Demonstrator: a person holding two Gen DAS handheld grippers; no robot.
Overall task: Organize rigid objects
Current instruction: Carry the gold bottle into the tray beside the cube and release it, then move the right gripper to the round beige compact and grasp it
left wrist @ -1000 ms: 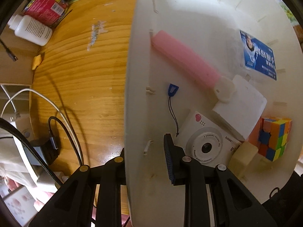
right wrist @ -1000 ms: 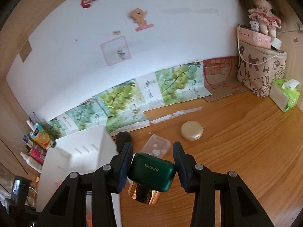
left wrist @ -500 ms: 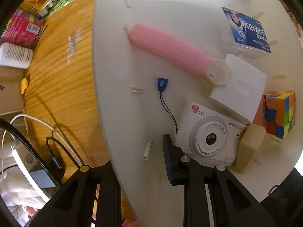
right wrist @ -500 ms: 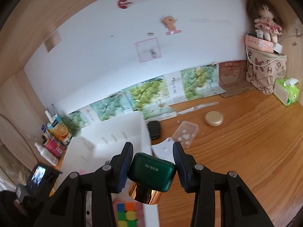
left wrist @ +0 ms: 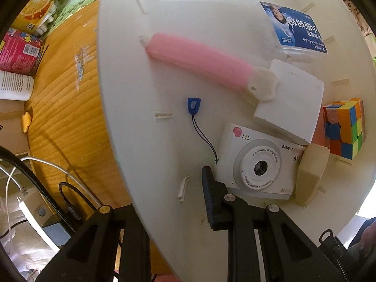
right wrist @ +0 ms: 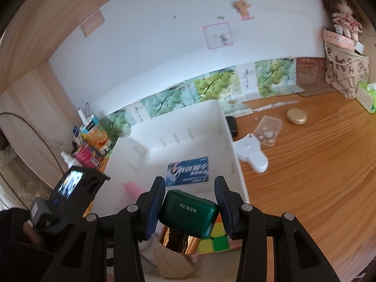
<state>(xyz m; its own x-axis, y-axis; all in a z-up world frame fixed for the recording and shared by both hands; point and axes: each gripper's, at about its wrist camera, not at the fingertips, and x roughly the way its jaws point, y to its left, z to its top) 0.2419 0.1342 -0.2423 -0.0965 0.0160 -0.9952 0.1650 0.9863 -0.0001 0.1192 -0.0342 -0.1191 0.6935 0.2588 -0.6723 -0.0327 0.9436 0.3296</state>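
Right wrist: green bottle [right wrist: 188, 212] now over bin [right wrist: 183, 141].

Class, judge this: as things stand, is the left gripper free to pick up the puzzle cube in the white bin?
Probably not: the left gripper is clamped on the white bin wall, and the toy camera lies between it and the puzzle cube.

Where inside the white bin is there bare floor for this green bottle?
Bare floor lies between the pink case, the bin wall and the blue tag. The corner around the toy camera, white box and puzzle cube is crowded.
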